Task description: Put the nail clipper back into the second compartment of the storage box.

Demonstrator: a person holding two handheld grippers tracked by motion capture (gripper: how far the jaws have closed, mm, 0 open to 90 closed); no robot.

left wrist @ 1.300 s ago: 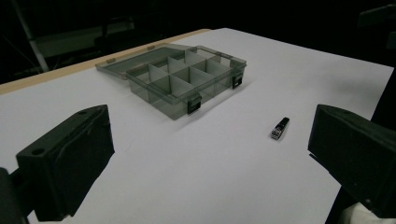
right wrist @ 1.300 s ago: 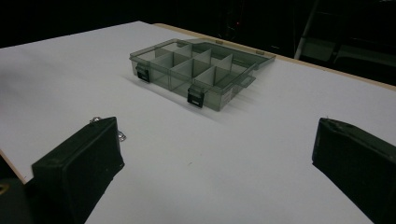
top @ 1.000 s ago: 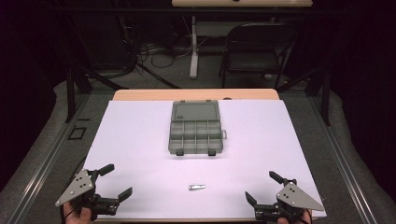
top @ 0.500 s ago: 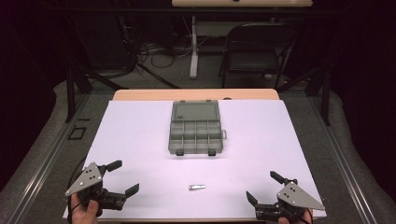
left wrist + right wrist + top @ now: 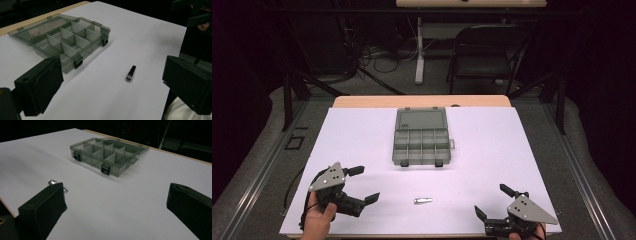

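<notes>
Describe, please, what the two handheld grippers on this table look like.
Each is a black tool with two blocky black jaws. The left gripper and the right gripper each carry a grey three-cornered plate on top with small dark holes. A thin black cable trails from the left one. A bare hand grips it; no sleeve is visible.

Count of things on the table

One open compartment box [image 5: 421,138], one small metal piece [image 5: 423,201], two grippers, and one folding chair [image 5: 484,52] behind the table.
</notes>
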